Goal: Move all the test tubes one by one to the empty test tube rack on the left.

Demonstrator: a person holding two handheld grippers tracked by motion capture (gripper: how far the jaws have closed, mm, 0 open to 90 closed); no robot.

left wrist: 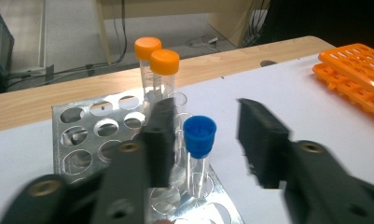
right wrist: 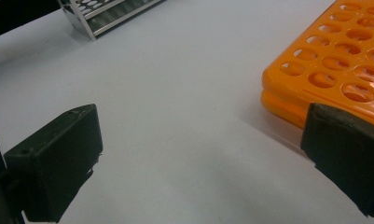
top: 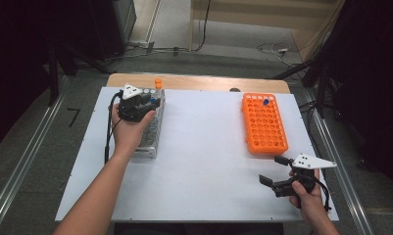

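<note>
Blue-capped tube upright in metal rack near surface's far-left corner, between spread jaws of left hand-held gripper, untouched. Two orange-capped tubes at rack's far end. Orange rack near right edge holds blue-capped tube. Right hand-held gripper near right front corner, jaws apart, empty.

No legible text, label, brand, number or sign on any surface.
</note>
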